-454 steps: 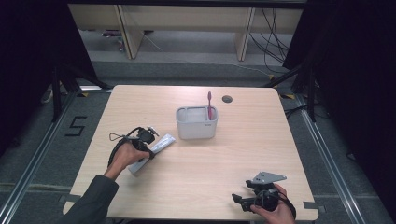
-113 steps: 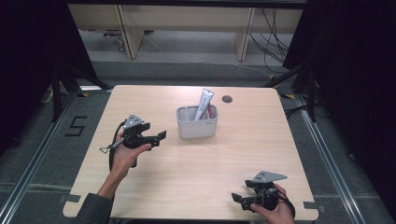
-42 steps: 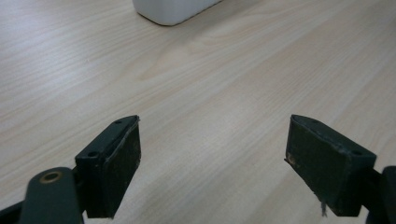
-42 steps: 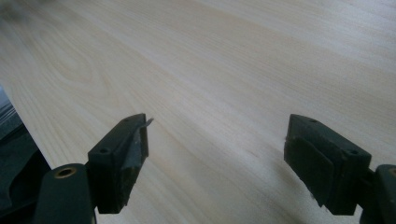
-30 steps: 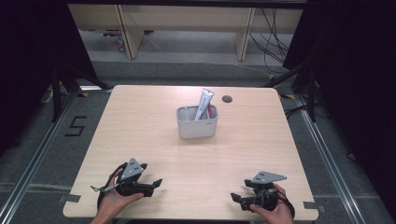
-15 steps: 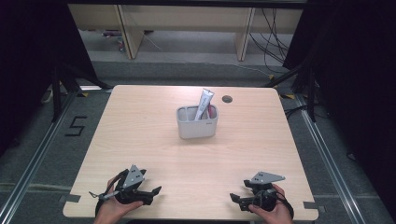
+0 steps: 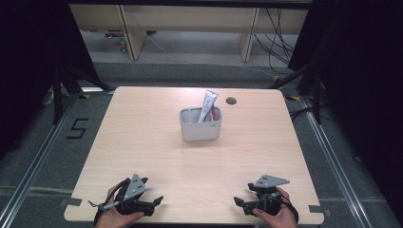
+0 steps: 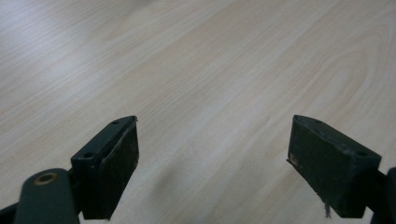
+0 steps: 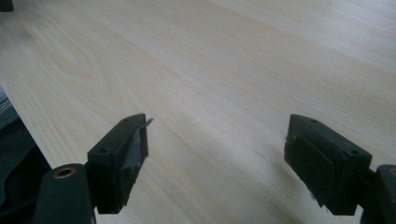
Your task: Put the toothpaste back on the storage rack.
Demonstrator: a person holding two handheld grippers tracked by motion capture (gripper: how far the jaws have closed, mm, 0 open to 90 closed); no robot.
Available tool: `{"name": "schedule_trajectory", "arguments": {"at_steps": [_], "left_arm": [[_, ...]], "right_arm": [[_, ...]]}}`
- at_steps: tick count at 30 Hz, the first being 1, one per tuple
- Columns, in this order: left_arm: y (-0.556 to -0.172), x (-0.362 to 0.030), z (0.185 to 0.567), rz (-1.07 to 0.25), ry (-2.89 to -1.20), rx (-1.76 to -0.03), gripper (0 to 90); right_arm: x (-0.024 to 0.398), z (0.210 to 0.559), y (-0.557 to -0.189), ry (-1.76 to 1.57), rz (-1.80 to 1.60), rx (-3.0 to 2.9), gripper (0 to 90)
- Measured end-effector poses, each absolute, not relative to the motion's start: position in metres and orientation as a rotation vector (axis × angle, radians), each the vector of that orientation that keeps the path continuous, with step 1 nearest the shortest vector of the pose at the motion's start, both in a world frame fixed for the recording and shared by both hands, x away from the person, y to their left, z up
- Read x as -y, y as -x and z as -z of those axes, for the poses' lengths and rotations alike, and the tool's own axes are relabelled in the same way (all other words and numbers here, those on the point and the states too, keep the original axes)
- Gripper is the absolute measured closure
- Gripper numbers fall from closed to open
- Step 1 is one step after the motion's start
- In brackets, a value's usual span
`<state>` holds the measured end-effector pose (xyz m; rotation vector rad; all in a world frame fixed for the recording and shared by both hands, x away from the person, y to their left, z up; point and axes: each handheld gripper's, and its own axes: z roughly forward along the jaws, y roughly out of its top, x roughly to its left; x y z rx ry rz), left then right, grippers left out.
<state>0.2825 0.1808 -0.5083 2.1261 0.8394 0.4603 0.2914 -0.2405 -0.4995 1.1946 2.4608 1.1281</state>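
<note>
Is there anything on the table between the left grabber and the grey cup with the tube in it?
Nothing visible. The left gripper rests open at the near edge of the light wooden table. Only bare wood lies between it and the grey plastic holder, where the white tube leans.

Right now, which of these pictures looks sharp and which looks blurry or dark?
High view: the table is evenly lit and sharp, the surroundings are very dark, and the tube in the holder is clear. Left gripper view: wood grain soft, jaws blurred up close. Right gripper view: the same softness, with a faint shadow between the jaws.
</note>
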Motion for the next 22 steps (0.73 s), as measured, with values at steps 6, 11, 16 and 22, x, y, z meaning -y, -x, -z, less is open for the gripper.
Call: {"name": "schedule_trajectory", "arguments": {"at_steps": [6, 11, 16, 22], "left_arm": [[-0.2792, -0.1776, 0.5101, -0.463, -2.165, -0.804, 16.0], [-0.2795, -0.1772, 0.5107, -0.460, -2.159, -0.810, 16.0], [-0.2795, -0.1762, 0.5114, -0.462, -2.167, -0.807, 16.0], [-0.2809, -0.1778, 0.5114, -0.463, -2.170, -0.811, 16.0]], "right_arm": [[0.2397, 0.4995, -0.2912, -1.206, -1.123, -2.463, 21.9], [0.2386, 0.5006, -0.2917, -1.206, -1.146, -2.476, 21.7], [0.2378, 0.4998, -0.2902, -1.240, -1.140, -2.471, 21.7], [0.2378, 0.4999, -0.2903, -1.241, -1.143, -2.475, 21.7]]}}
